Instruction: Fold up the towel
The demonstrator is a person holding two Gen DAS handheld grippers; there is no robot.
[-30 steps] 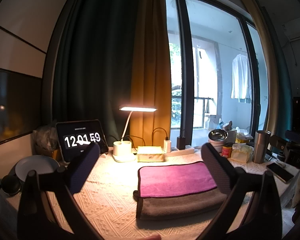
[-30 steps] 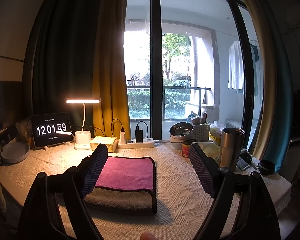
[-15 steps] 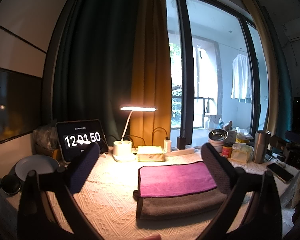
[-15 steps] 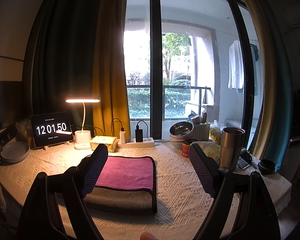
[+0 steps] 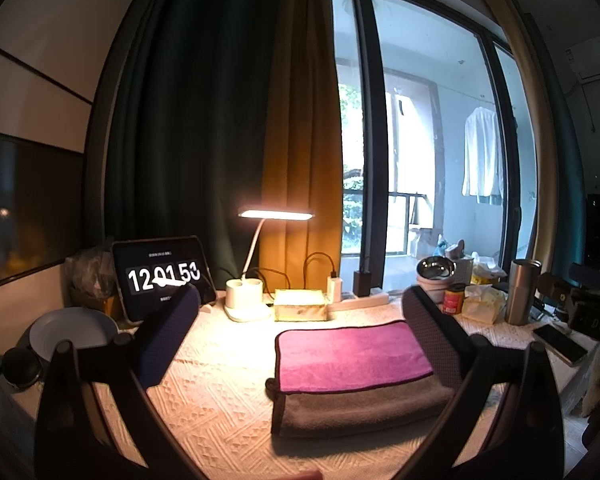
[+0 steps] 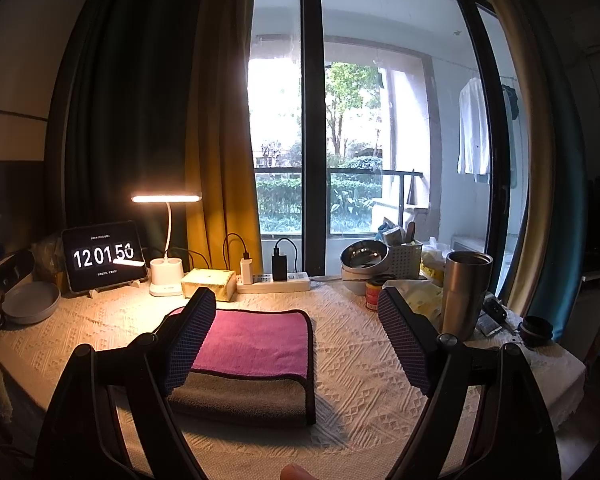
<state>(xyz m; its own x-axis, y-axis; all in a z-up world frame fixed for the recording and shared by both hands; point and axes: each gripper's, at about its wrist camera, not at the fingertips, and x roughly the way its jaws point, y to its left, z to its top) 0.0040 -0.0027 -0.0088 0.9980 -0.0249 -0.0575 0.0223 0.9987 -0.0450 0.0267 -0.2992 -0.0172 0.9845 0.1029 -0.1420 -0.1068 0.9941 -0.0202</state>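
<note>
Both sets of jaws are standing wide apart and gripping nothing — the left gripper (image 5: pixel 300 328) and the right gripper (image 6: pixel 296 332) are each hovering above the near edge of the bench (image 6: pixel 360 364), clear of the cloth. The towel (image 5: pixel 352 364) is lying folded on the bench's white textured cover, its magenta face turned up over a grey layer that is showing along the near side, with a dark trim running round the edge. In the right wrist view the towel (image 6: pixel 256 356) is sitting mostly under the left-hand finger of that gripper, the other finger hanging over bare cover to its right.

Behind the towel a lit desk lamp (image 5: pixel 260 264) is glowing beside a small yellowish box (image 5: pixel 300 304), and a tablet (image 6: pixel 104 256) is leaning at the back left, showing clock digits. A white power strip (image 6: pixel 274 280) is lying along the window side. To the right a steel tumbler (image 6: pixel 464 292) is standing near a red can (image 5: pixel 454 299) and a metal bowl (image 6: pixel 364 256). A white plate (image 5: pixel 74 330) is resting at the far left — a phone (image 5: pixel 560 344) is lying at the far right.
</note>
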